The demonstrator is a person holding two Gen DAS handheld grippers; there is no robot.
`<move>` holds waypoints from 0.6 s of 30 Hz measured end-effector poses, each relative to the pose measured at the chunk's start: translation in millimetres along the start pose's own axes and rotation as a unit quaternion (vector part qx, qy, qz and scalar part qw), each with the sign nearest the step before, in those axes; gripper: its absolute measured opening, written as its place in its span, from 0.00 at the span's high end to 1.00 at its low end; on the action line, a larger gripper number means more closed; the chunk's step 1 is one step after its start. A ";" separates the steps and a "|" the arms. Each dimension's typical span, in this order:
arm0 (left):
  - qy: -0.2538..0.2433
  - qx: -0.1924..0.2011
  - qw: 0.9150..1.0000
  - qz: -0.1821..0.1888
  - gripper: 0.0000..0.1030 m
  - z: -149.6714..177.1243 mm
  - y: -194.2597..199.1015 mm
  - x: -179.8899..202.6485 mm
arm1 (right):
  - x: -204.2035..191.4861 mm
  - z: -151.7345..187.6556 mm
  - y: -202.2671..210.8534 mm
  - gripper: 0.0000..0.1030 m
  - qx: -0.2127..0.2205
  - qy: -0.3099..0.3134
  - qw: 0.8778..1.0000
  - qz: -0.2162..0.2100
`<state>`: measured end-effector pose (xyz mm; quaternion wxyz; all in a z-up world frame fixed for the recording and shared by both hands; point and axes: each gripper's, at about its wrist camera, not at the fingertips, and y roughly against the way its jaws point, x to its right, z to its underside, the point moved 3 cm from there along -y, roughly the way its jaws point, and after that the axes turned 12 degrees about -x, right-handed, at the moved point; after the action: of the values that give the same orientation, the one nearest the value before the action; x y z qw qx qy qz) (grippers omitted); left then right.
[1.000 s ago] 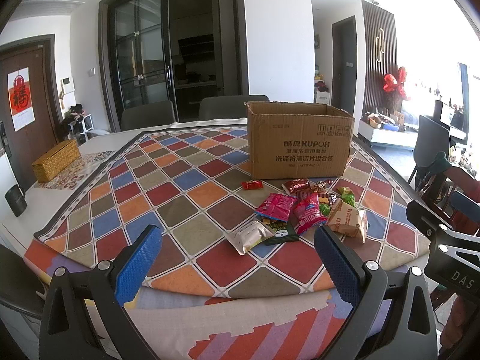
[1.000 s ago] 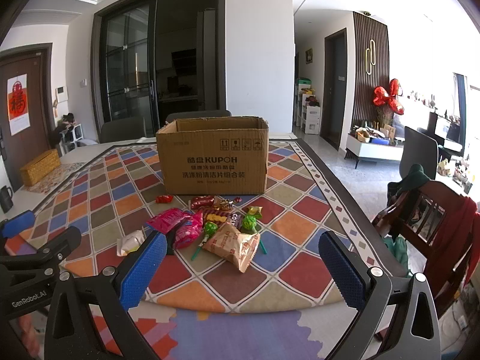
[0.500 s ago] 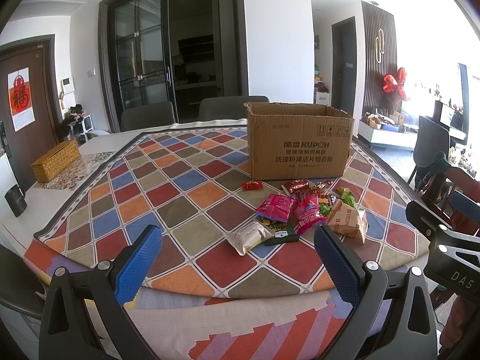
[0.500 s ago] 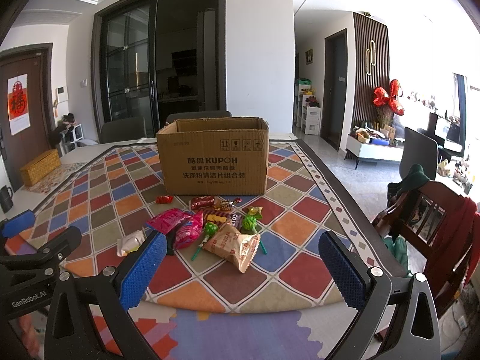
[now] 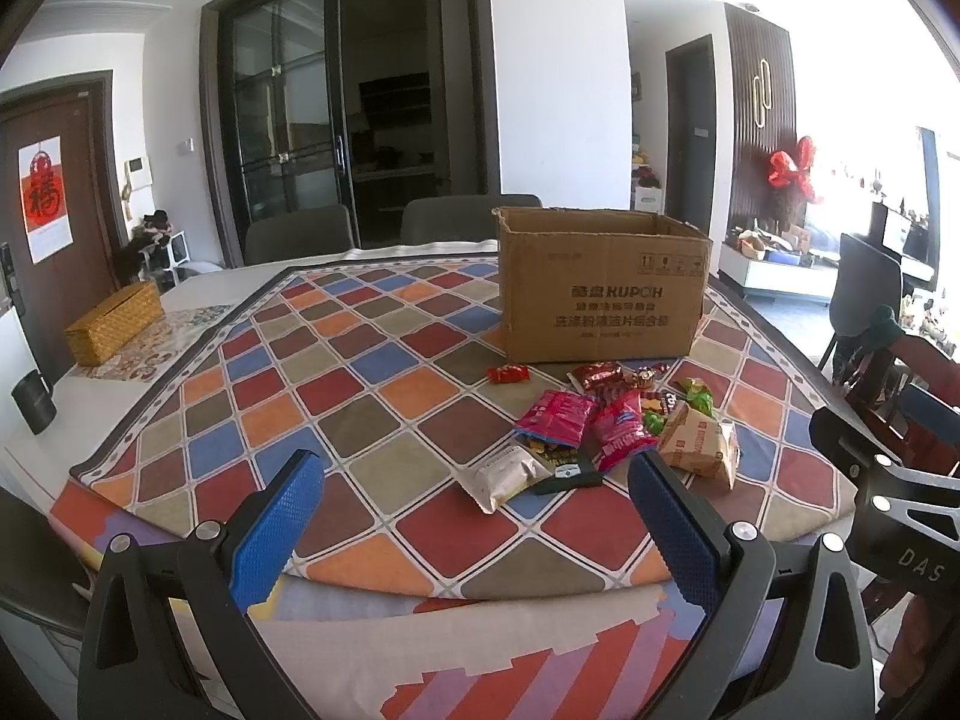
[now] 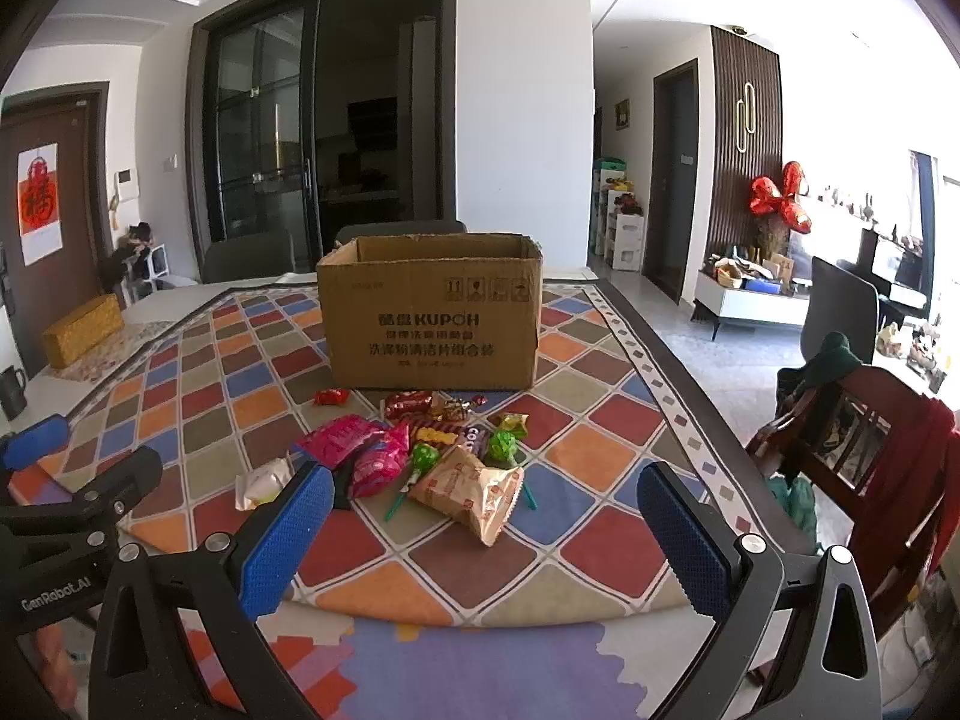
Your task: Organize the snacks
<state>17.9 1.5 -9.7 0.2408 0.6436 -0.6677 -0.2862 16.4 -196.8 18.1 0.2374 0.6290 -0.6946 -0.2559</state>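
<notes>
An open cardboard box (image 5: 603, 285) stands on the checked tablecloth (image 5: 360, 384); it also shows in the right wrist view (image 6: 429, 318). A pile of snack packets (image 5: 600, 426) lies in front of it: pink bags (image 6: 360, 450), a tan bag (image 6: 474, 489), a white packet (image 5: 501, 477), green lollipops (image 6: 501, 444) and a small red candy (image 5: 507, 373). My left gripper (image 5: 474, 525) is open and empty, held near the table's front edge. My right gripper (image 6: 480, 537) is open and empty, just short of the pile.
A woven yellow box (image 5: 114, 321) and a black mug (image 5: 33, 402) sit at the table's left. Grey chairs (image 5: 468, 219) stand behind the table. A wooden chair with red cloth (image 6: 870, 444) stands to the right.
</notes>
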 end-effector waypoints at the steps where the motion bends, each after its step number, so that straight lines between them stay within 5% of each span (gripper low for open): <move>1: 0.000 -0.001 1.000 0.000 0.00 0.7 0.0 0.0 | -0.1 0.1 -0.5 0.00 -0.001 0.000 1.000 0.000; 18: -0.020 -0.035 0.999 -0.008 0.07 -7.6 -46.9 0.2 | -12.1 -12.6 -46.8 0.00 -0.048 0.027 0.998 -0.017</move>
<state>57.0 0.4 -36.8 0.2479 0.6346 -0.6563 -0.3243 61.0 -189.1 -3.1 0.2812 0.6355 -0.6641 -0.2759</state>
